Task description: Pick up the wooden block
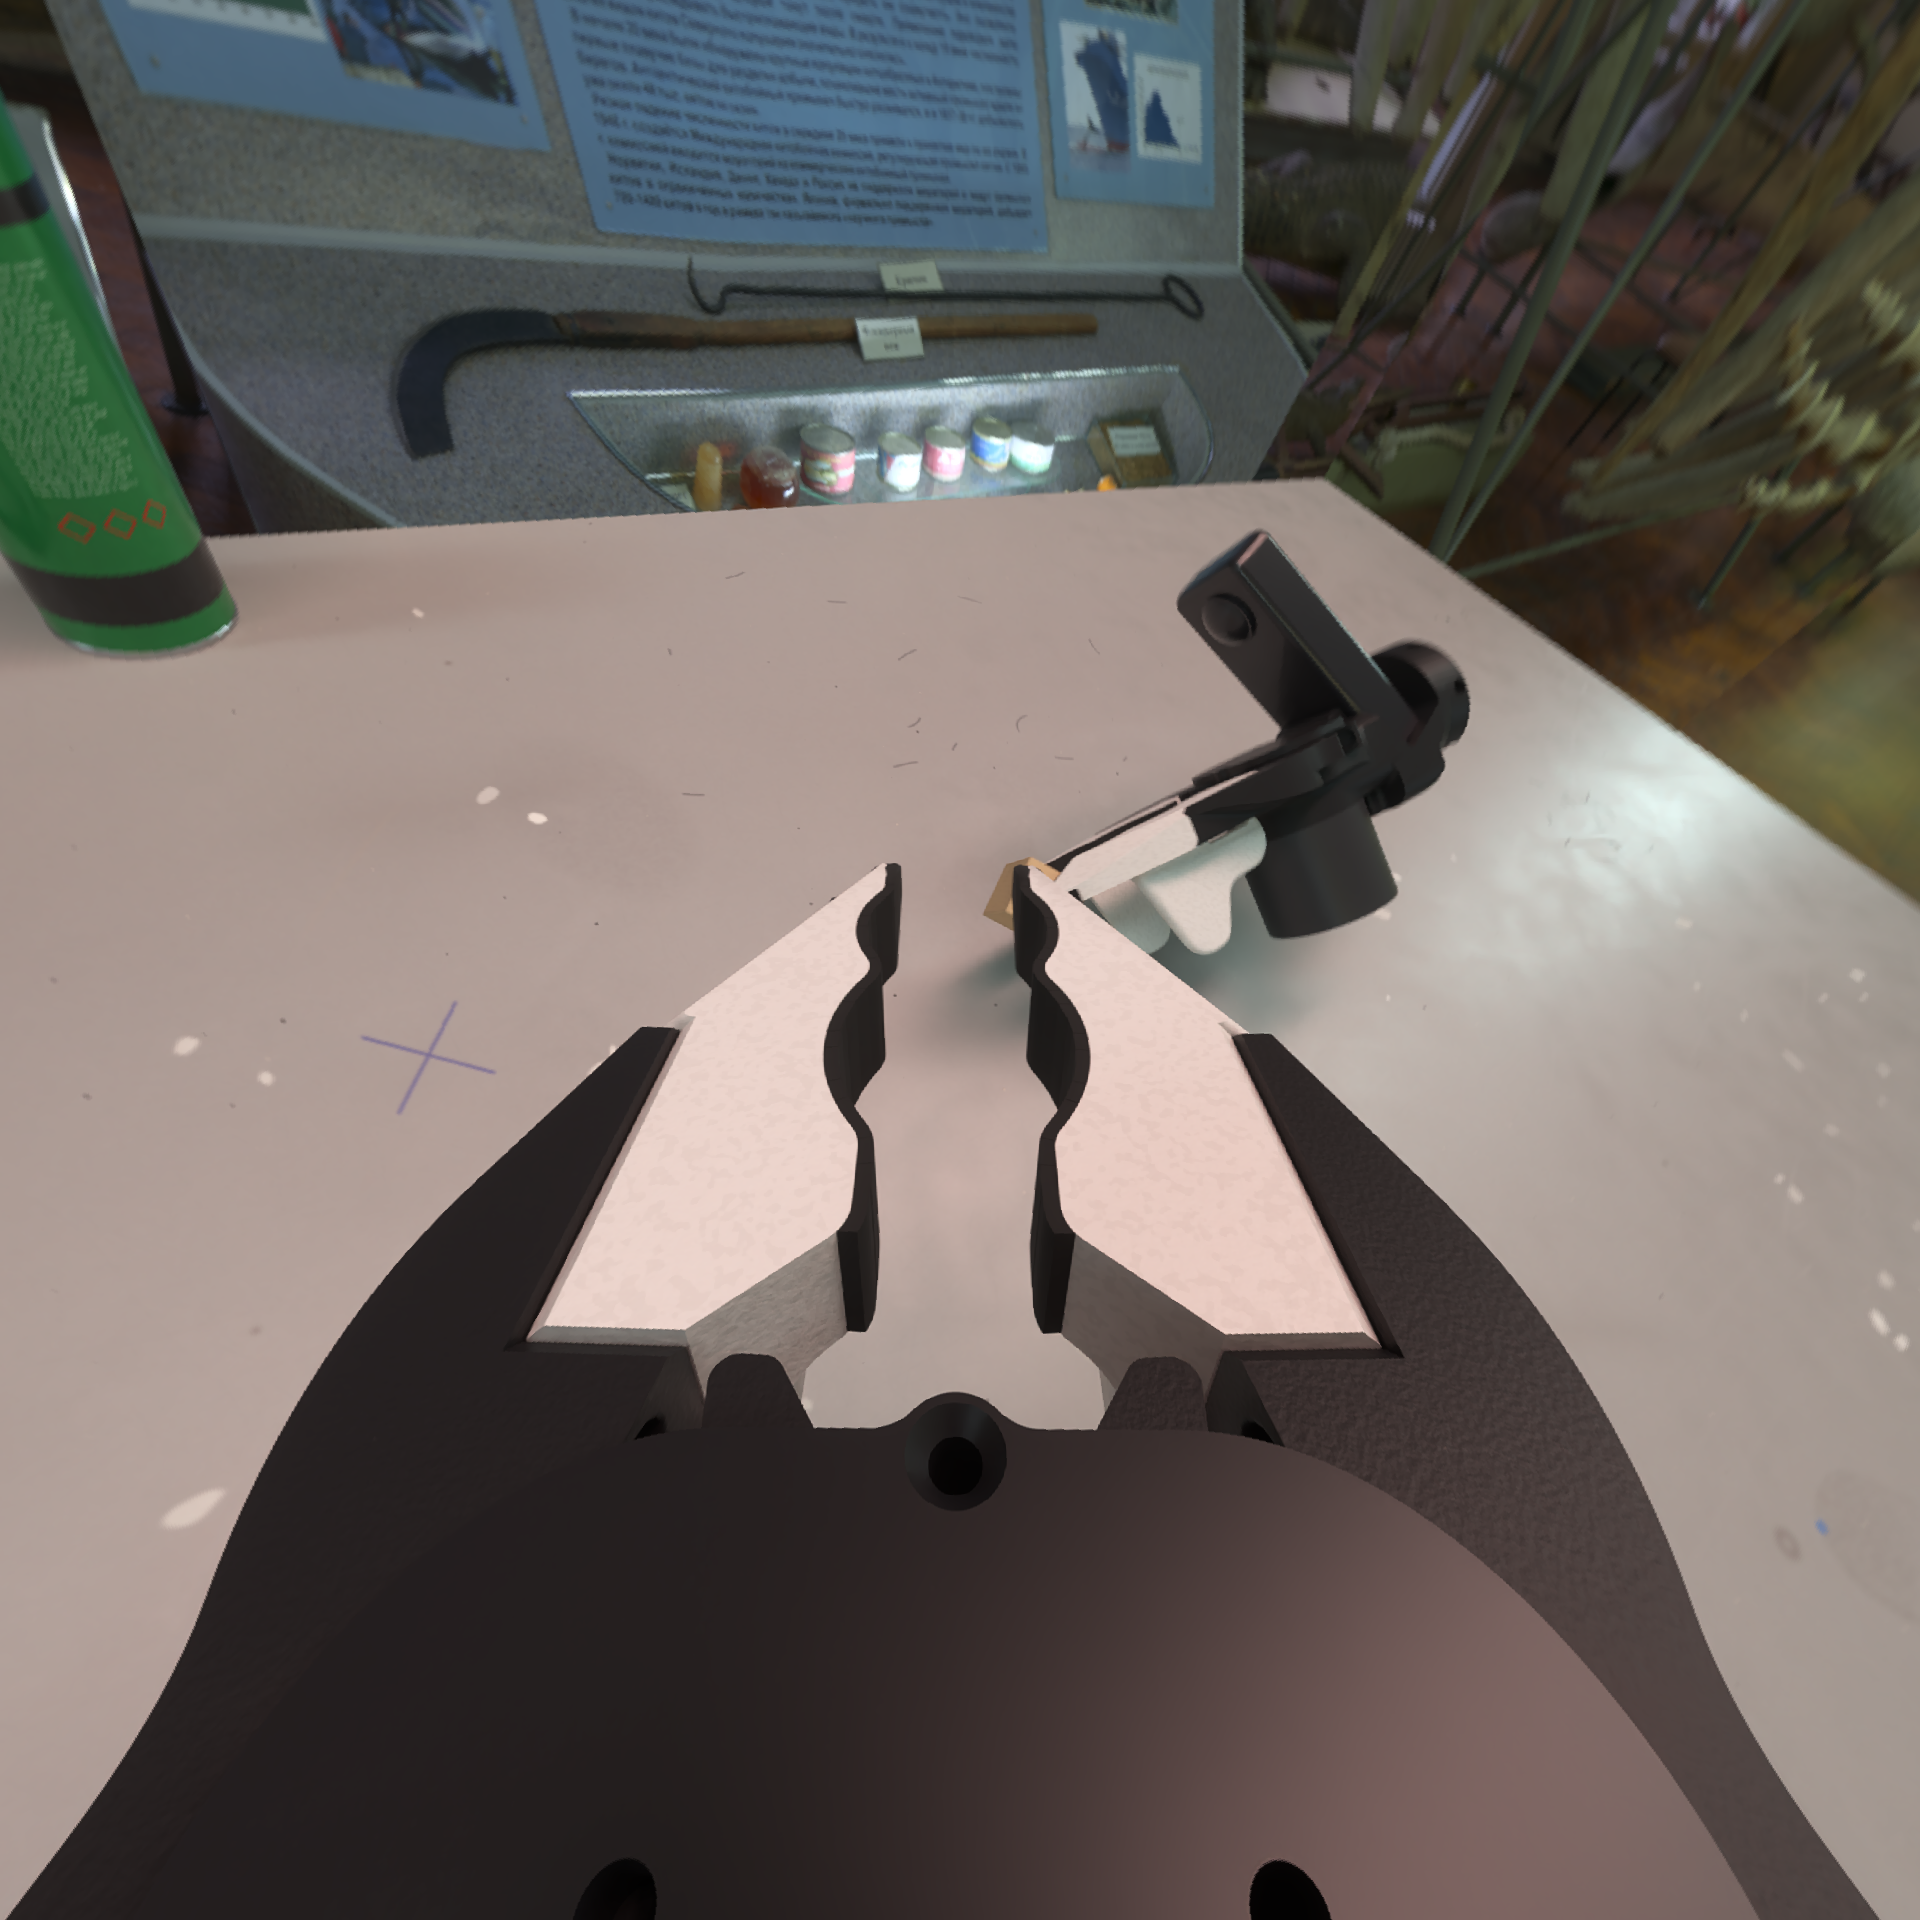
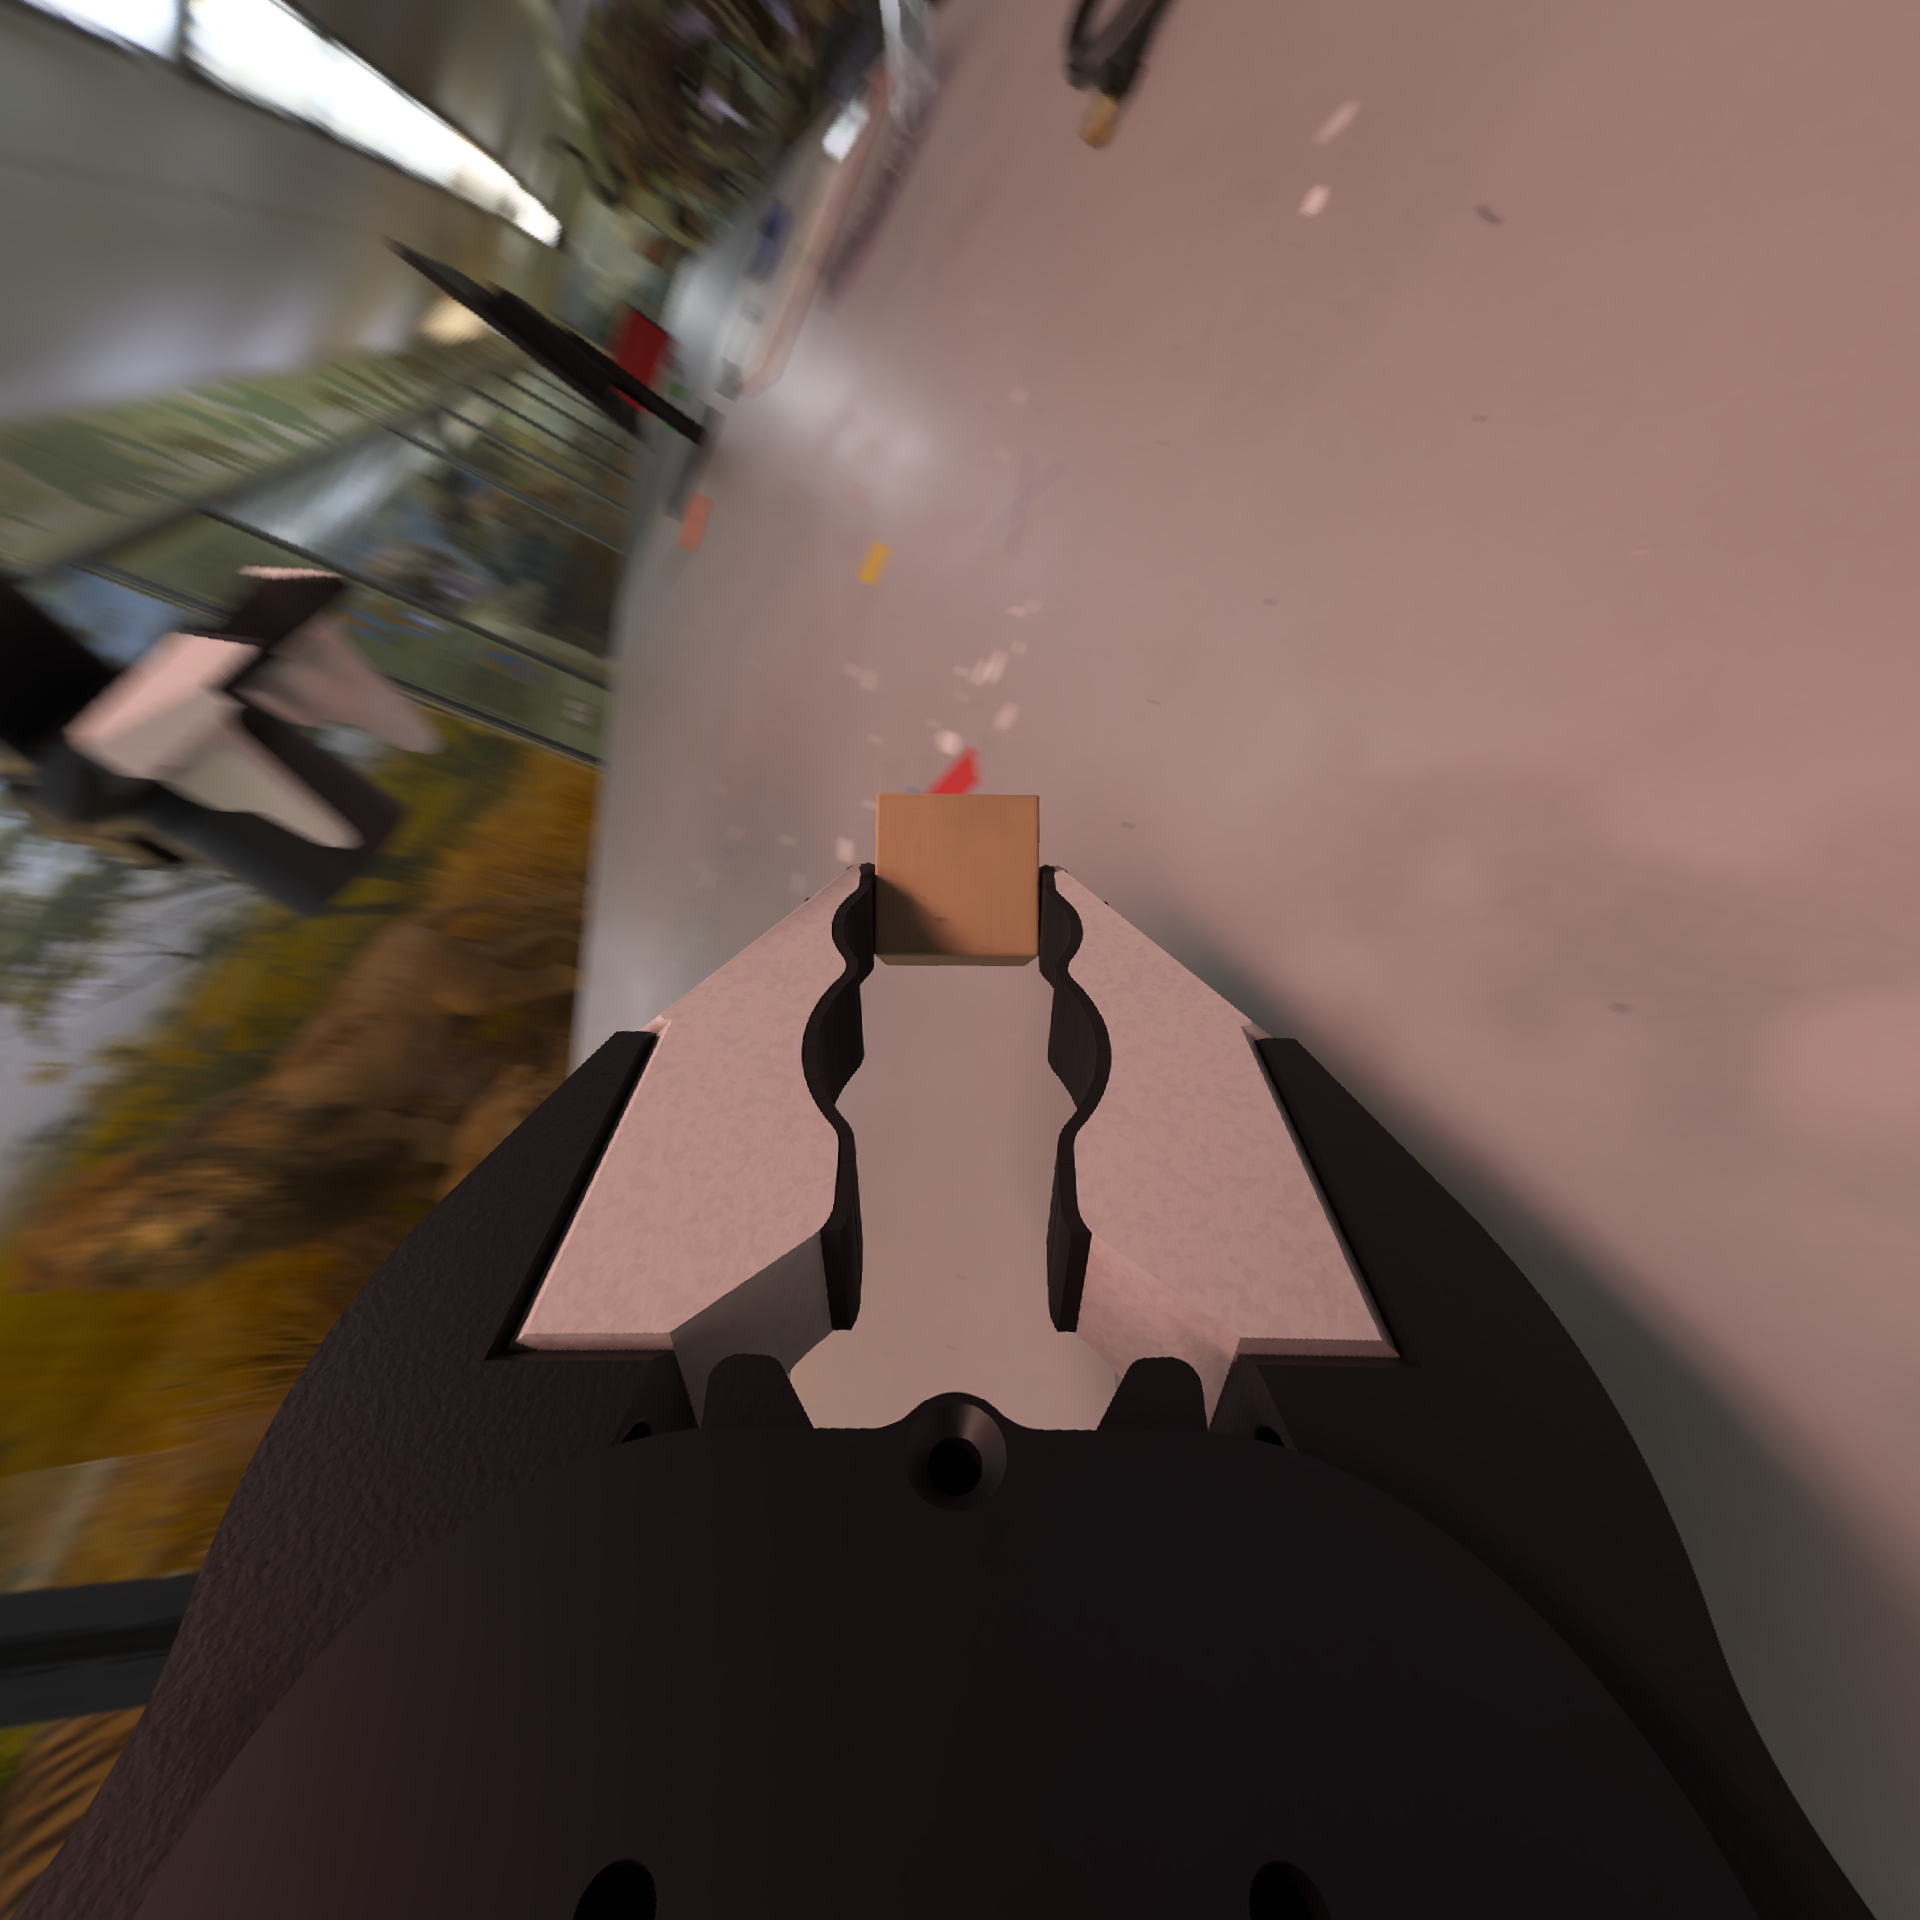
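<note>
The right claw (image 2: 958,883) pinches the wooden block (image 2: 957,878) between its fingertips just above the pale surface (image 2: 1455,727), while the left claw (image 1: 957,883), narrowly parted and empty, hovers close beside it, a green can (image 1: 83,395) standing well apart.

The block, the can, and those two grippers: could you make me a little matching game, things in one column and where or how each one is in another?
Things:
1. block
2. green can
3. left gripper
4. right gripper

States:
A. standing at the table's far left corner
B. jaws apart, nothing between them
C. pinched between two fingertips
D. shut on something, tipped on its side

Pairs: 1-C, 2-A, 3-B, 4-D
</note>
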